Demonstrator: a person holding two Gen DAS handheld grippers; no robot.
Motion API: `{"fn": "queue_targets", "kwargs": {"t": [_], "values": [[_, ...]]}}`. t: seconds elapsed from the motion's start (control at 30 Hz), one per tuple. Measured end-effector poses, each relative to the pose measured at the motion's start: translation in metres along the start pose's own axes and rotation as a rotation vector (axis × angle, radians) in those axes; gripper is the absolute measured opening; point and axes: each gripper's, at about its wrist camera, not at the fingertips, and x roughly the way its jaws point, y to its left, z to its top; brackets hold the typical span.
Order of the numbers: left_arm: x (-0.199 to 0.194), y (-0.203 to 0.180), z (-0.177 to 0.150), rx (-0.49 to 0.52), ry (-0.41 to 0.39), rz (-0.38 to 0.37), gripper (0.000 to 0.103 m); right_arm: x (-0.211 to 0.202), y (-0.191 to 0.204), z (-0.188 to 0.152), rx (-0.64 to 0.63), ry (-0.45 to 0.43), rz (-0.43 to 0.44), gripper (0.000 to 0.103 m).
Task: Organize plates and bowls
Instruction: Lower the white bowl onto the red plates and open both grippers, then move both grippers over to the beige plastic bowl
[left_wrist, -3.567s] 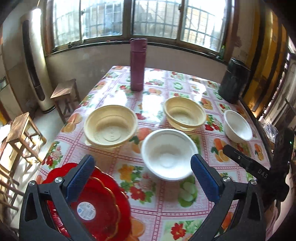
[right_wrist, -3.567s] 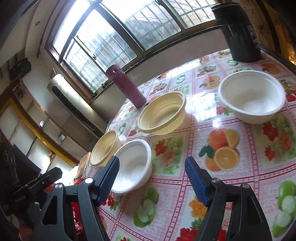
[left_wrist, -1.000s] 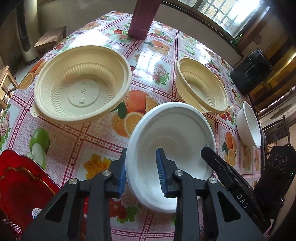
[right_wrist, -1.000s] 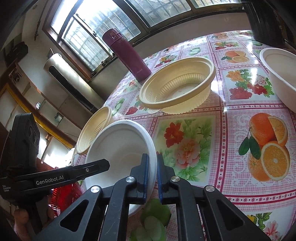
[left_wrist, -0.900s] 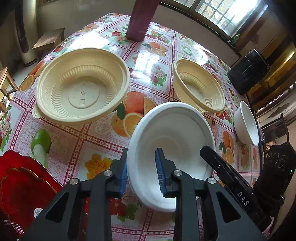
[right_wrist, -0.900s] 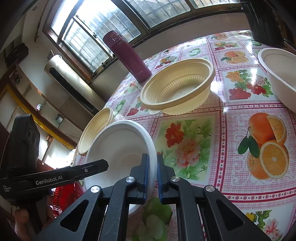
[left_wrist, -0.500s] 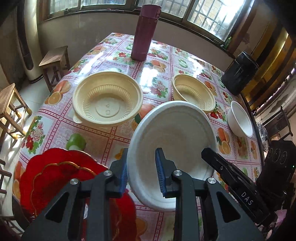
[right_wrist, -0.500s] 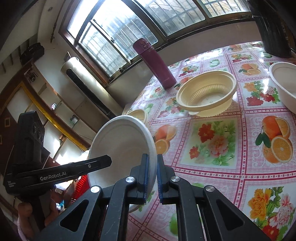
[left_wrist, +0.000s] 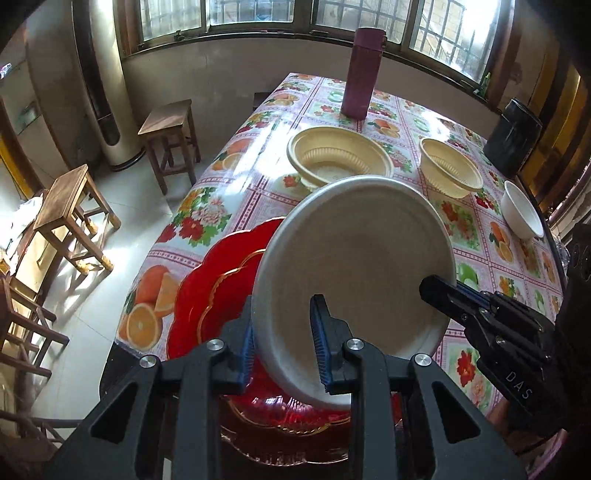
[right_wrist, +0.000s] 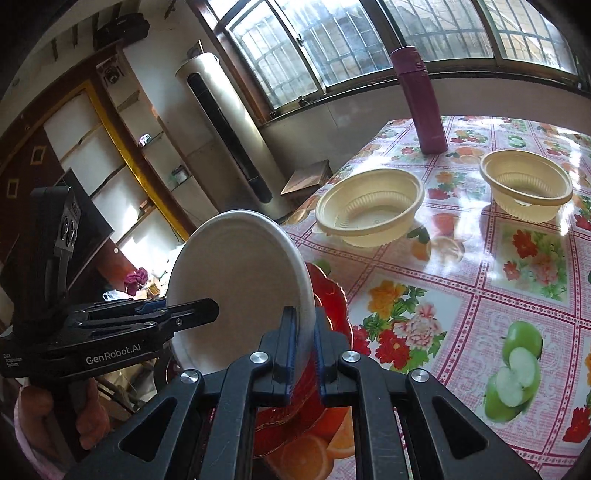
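Above the red plates (left_wrist: 221, 295) at the near corner of the tabletop (left_wrist: 480, 266), the white bowl (left_wrist: 354, 266) is held clear of the surface, tilted steeply with its hollow facing both cameras and its rim almost on edge in the right wrist view. The left hand-held gripper (left_wrist: 284, 343) clamps the bowl's near rim, one pad inside and one outside; the right hand-held gripper (right_wrist: 304, 347) pinches the opposite rim, jaws nearly together. A second ago the bowl sat low over the fruit-print cloth beside the cream bowls; it has since been lifted and carried over the red plates. Farther off stand the large cream bowl (left_wrist: 340, 158), a smaller cream bowl (left_wrist: 450, 170), a small white bowl (left_wrist: 522, 214), a maroon flask (left_wrist: 364, 70) and a black container (left_wrist: 511, 136). Wooden stools (left_wrist: 170, 136) stand beside the tabletop.
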Motion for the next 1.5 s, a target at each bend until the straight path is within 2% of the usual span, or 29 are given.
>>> {"fn": "queue_targets", "kwargs": {"t": [0.13, 0.3, 0.37, 0.43, 0.47, 0.5, 0.57, 0.63, 0.73, 0.83, 0.9, 0.97, 1.07, 1.27, 1.37, 1.5], "values": [[0.01, 0.01, -0.013, -0.003, 0.03, 0.025, 0.025, 0.016, 0.017, -0.009, -0.046, 0.05, -0.03, 0.009], [0.013, 0.013, -0.021, 0.01, 0.018, 0.067, 0.025, 0.024, 0.034, -0.019, -0.13, 0.067, -0.078, 0.01], [0.011, 0.017, -0.025, 0.013, 0.0, 0.086, 0.026, 0.025, 0.041, -0.024, -0.168, 0.069, -0.097, 0.014], [0.006, 0.019, -0.026, 0.019, -0.036, 0.13, 0.032, 0.023, 0.046, -0.027, -0.199, 0.057, -0.12, 0.016], [0.002, 0.021, -0.027, 0.02, -0.06, 0.158, 0.043, 0.022, 0.048, -0.029, -0.209, 0.056, -0.124, 0.016], [-0.002, 0.023, -0.027, 0.017, -0.09, 0.183, 0.056, 0.021, 0.048, -0.029, -0.214, 0.061, -0.12, 0.017], [-0.015, 0.025, -0.027, 0.0, -0.166, 0.217, 0.072, 0.016, 0.046, -0.029, -0.219, 0.051, -0.107, 0.028], [-0.032, 0.026, -0.028, -0.022, -0.264, 0.251, 0.075, 0.008, 0.043, -0.027, -0.222, 0.027, -0.107, 0.038], [-0.065, 0.016, -0.029, -0.017, -0.456, 0.334, 0.085, -0.015, 0.028, -0.019, -0.199, -0.055, -0.097, 0.044], [-0.092, -0.007, -0.028, 0.028, -0.603, 0.356, 0.091, -0.043, 0.006, -0.006, -0.159, -0.159, -0.12, 0.062], [-0.104, -0.026, -0.026, 0.068, -0.663, 0.328, 0.103, -0.065, -0.014, 0.004, -0.125, -0.226, -0.137, 0.072], [-0.111, -0.048, -0.02, 0.11, -0.707, 0.3, 0.103, -0.088, -0.038, 0.015, -0.077, -0.287, -0.168, 0.076], [-0.113, -0.083, -0.009, 0.164, -0.731, 0.237, 0.103, -0.124, -0.083, 0.032, 0.021, -0.366, -0.187, 0.081], [-0.103, -0.152, 0.023, 0.189, -0.699, 0.048, 0.103, -0.189, -0.168, 0.058, 0.21, -0.497, -0.223, 0.088], [-0.099, -0.182, 0.051, 0.177, -0.665, 0.001, 0.103, -0.208, -0.203, 0.078, 0.297, -0.532, -0.173, 0.089], [-0.097, -0.21, 0.107, 0.185, -0.595, -0.025, 0.103, -0.215, -0.237, 0.114, 0.422, -0.581, -0.01, 0.089]]}}
